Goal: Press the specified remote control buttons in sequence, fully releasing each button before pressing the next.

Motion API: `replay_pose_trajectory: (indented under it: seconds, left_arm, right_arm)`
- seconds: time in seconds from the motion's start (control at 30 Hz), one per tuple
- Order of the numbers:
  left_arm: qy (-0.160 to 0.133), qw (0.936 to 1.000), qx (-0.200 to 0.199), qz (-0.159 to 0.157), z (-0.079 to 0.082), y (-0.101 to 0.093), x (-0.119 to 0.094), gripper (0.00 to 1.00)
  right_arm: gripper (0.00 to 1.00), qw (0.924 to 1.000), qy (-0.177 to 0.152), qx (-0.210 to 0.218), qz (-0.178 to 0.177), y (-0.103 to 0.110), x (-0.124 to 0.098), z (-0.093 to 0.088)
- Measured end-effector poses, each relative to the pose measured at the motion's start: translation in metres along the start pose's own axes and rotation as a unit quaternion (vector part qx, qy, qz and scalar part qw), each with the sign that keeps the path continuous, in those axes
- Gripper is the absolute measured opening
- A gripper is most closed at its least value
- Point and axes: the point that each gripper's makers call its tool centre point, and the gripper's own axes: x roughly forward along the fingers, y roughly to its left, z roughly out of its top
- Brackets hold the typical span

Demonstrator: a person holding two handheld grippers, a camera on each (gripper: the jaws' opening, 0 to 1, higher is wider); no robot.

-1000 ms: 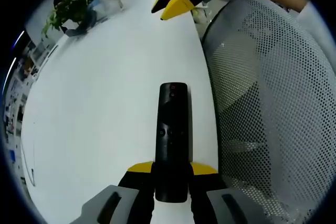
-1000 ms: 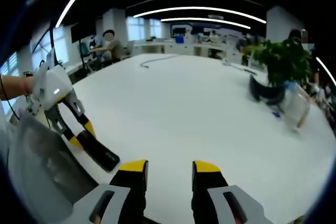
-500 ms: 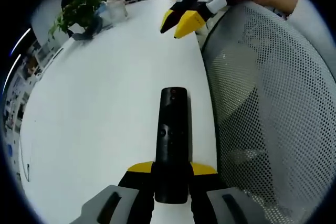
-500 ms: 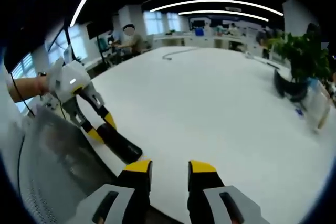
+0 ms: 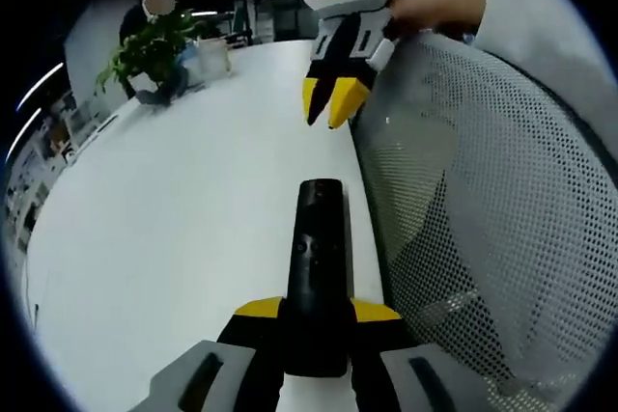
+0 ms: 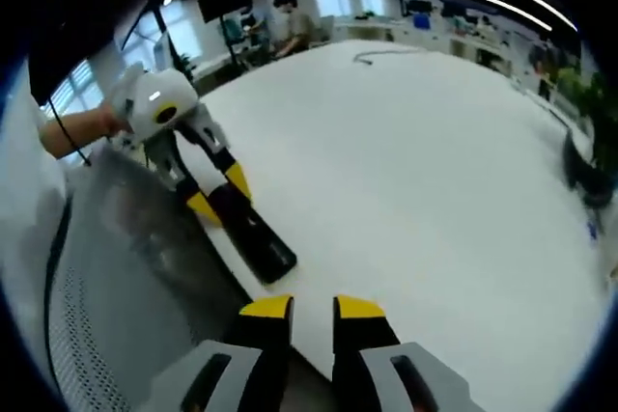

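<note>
Left gripper [image 5: 314, 311]: its jaws were clenched on the lower end of the remote [image 5: 317, 258], held out over the near edge of the white counter [image 5: 174, 229], beside a mesh chair back [image 5: 483, 200].
Right gripper [image 5: 328, 103]: it hung above the remote's far end, apart from it, jaws nearly closed on nothing.
Progress: no jaw tip touched a button; by these views the pressing sequence looked barely begun or between presses, which one unclear.
Background: a potted plant [image 5: 154, 45] stood at the counter's far edge.
</note>
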Motion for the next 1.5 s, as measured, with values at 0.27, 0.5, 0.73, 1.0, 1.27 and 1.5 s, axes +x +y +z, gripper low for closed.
replay_pose_trajectory:
  seconds: [0.27, 0.5, 0.73, 1.0, 1.27, 1.5]
  left_arm:
    - [-0.030, 0.9993, -0.017, 0.014, 0.002, -0.005, 0.000, 0.24]
    - [-0.059, 0.9975, -0.030, 0.023, 0.002, -0.007, 0.001, 0.24]
    - [-0.066, 0.9970, -0.033, 0.024, 0.003, -0.007, 0.002, 0.24]
    - [-0.075, 0.9961, -0.041, 0.022, 0.004, -0.008, 0.003, 0.25]
    - [-0.085, 0.9949, -0.052, 0.012, 0.009, -0.010, 0.007, 0.29]
    - [-0.083, 0.9959, -0.033, 0.012, 0.009, -0.009, 0.008, 0.25]
  right_arm:
    - [0.07, 0.9921, 0.050, -0.111, 0.029, 0.019, 0.015, 0.005]
    - [0.02, 0.9829, 0.076, -0.164, 0.036, 0.027, 0.027, 0.004]
    - [0.00, 0.9799, 0.079, -0.177, 0.047, 0.026, 0.034, 0.009]
    - [0.00, 0.9729, 0.102, -0.199, 0.060, 0.026, 0.043, 0.004]
    - [0.00, 0.9542, 0.140, -0.257, 0.062, 0.027, 0.044, 0.001]
    - [0.00, 0.9342, 0.179, -0.304, 0.053, 0.027, 0.047, 0.000]
